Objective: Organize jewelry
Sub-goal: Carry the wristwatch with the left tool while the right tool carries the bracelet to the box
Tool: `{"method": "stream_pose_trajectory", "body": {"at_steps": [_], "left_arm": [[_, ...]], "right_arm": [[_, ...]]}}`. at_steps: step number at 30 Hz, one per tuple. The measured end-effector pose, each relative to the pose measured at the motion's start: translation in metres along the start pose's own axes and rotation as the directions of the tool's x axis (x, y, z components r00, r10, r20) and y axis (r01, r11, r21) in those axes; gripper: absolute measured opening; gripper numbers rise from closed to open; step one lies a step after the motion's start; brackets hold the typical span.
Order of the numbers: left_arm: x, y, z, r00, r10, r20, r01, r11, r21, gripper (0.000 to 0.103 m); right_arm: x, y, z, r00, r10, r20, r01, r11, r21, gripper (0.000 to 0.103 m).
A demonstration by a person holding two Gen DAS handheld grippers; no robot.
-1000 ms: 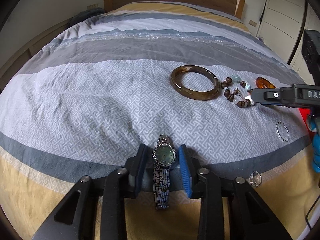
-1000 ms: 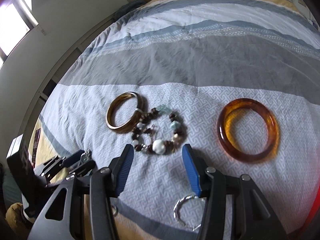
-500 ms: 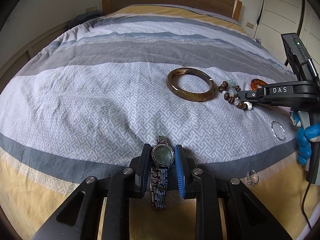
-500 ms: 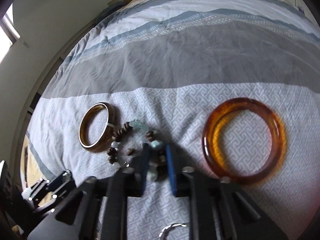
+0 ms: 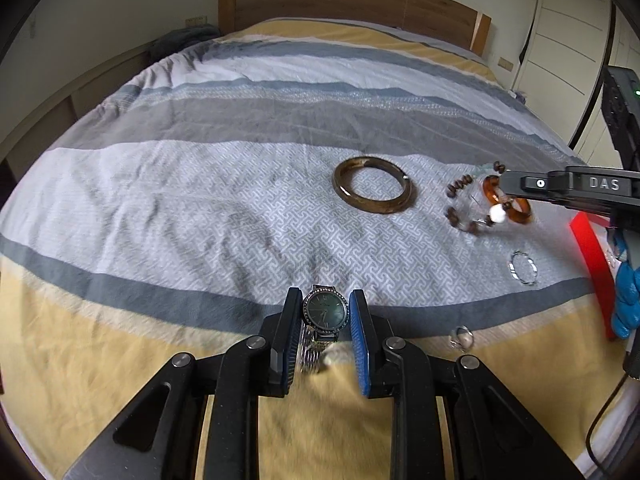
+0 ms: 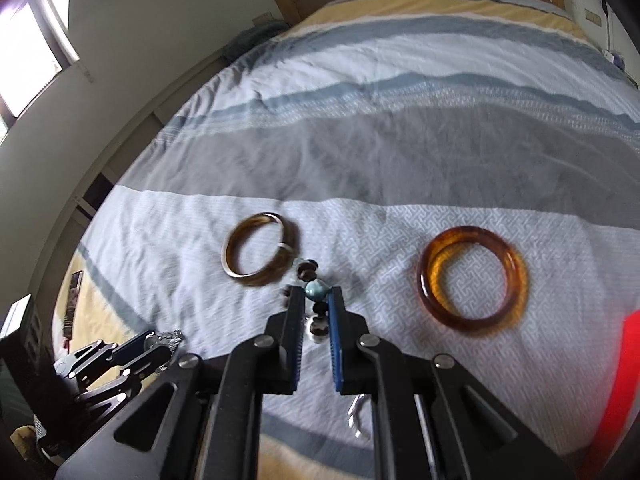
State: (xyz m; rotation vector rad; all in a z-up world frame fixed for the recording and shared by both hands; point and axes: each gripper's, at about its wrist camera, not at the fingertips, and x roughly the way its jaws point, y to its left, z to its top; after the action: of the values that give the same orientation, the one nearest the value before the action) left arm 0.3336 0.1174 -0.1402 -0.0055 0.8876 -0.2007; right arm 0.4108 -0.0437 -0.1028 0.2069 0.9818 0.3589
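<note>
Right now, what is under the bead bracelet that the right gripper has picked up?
The bead bracelet, pinched in the right gripper, hangs over the patterned bedspread. In the left view it overlaps the amber bangle, partly hiding it; the right view shows the bangle lying off to the side.

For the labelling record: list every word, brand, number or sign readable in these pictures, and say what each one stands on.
"DAS": white letters on the black body of the right gripper, seen from the left wrist view.
Watch dial, held in the left gripper: its markings are too small to read.
Nothing else readable; bangles, beaded bracelet and bedspread carry no text.
</note>
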Motion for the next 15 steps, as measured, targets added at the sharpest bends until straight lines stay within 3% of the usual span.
{"method": "stream_pose_trajectory", "body": {"at_steps": [8, 15], "left_arm": [[-0.053, -0.014, -0.001, 0.999, 0.016, 0.049, -0.016, 1.000, 0.000, 0.023], [-0.100, -0.048, -0.004, 0.995, -0.013, 0.094, 0.011, 1.000, 0.016, 0.023]], "right_arm": [[-0.062, 0.014, -0.013, 0.999, 0.007, 0.051, -0.008, 1.000, 0.012, 0.010], [-0.139, 0.011, -0.036, 0.993, -0.024, 0.119, 0.021, 1.000, 0.022, 0.010]]}}
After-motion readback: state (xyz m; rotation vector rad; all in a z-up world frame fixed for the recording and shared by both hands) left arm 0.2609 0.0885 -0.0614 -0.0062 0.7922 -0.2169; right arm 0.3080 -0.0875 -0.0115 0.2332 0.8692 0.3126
